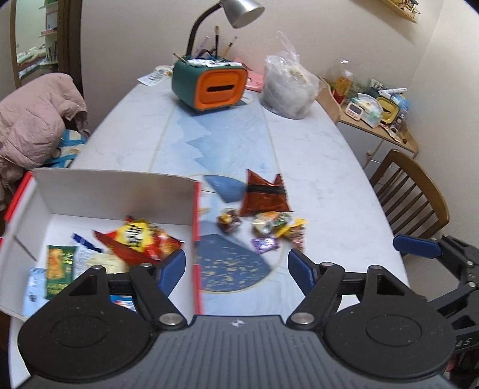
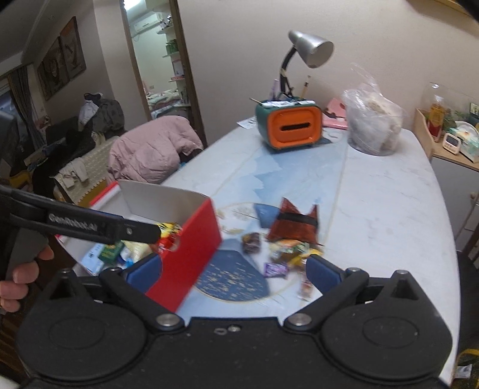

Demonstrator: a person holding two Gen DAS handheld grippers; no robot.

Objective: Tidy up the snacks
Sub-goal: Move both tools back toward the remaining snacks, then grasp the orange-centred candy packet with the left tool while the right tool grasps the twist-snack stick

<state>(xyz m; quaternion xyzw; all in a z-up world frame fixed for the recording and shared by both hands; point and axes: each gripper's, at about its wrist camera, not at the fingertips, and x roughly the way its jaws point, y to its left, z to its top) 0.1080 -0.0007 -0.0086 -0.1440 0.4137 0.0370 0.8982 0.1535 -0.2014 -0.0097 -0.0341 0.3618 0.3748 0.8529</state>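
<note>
Left tool [image 1: 236, 267] spread wide, empty, above red box [image 1: 196, 227] edge. Right tool [image 2: 233, 269] fully spread, empty. Loose snacks [image 1: 266, 230] on desk [image 1: 329, 167] beside box.

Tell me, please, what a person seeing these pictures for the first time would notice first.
Probably the red box with white inside at the table's near left edge, already holding several snack packets, a yellow-and-red bag on top. Just right of it, a small heap of loose snacks lies on the blue mat. At the far end stands an orange-and-green organizer under a silver desk lamp.
</note>
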